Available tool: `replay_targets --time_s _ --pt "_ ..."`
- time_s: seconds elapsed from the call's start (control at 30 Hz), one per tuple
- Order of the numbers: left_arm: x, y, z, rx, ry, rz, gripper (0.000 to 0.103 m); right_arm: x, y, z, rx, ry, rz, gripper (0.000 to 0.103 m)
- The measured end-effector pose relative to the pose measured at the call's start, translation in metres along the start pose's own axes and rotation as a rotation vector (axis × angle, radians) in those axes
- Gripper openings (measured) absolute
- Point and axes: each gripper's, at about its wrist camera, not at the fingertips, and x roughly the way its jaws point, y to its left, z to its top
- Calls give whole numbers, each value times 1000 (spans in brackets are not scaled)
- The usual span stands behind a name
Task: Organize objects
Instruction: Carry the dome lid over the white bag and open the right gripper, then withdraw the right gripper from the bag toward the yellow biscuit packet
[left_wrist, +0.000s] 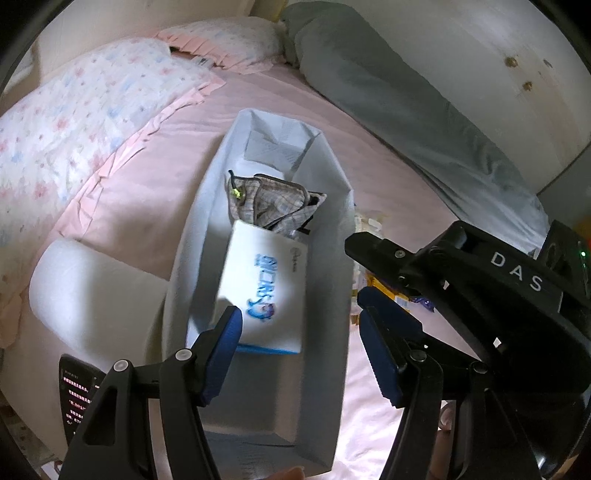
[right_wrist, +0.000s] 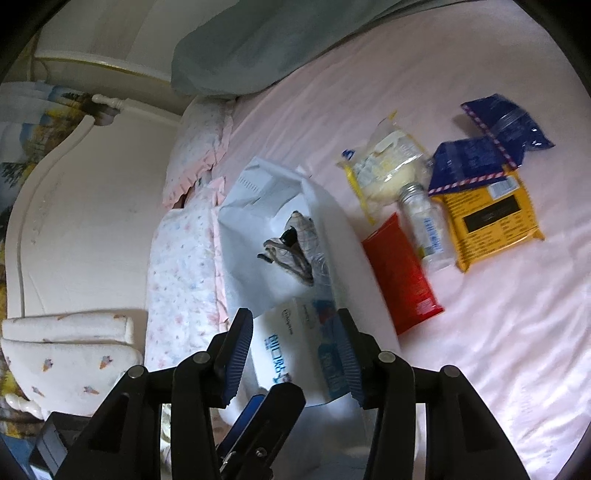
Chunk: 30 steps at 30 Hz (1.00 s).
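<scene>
A grey fabric storage bin (left_wrist: 332, 258) lies on the pink bed. Inside it are a plaid pouch (left_wrist: 273, 203) and a white box with blue print (left_wrist: 266, 291). My left gripper (left_wrist: 299, 332) is open just above the box, empty. My right gripper (right_wrist: 293, 354) is open around the same white box (right_wrist: 291, 347), over the bin (right_wrist: 251, 236); its body shows in the left wrist view (left_wrist: 480, 280). Beside the bin lie a red tube (right_wrist: 402, 269), a clear bottle (right_wrist: 424, 225), a yellow packet (right_wrist: 491, 221), a blue wrapper (right_wrist: 487, 144) and a pale snack bag (right_wrist: 384, 166).
Floral pillows (left_wrist: 81, 122) and a grey-green quilt (left_wrist: 388, 92) lie along the bed's edges. A white roll (left_wrist: 85, 291) and a phone (left_wrist: 77, 398) sit left of the bin. A white headboard (right_wrist: 92, 206) stands at the left.
</scene>
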Motion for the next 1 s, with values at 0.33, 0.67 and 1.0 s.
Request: replay_targets --time_s 0.33,0.67,1.0 --pt "6 -58 4 163 -62 38 64 -36 -32 18 100 -113 35 45" --pt "39 -119 -7 299 -28 -1 63 -72 -81 42 194 -205 -52 45" --pt "69 -139 -18 333 41 -13 64 -75 -124 54 301 -152 -136 45"
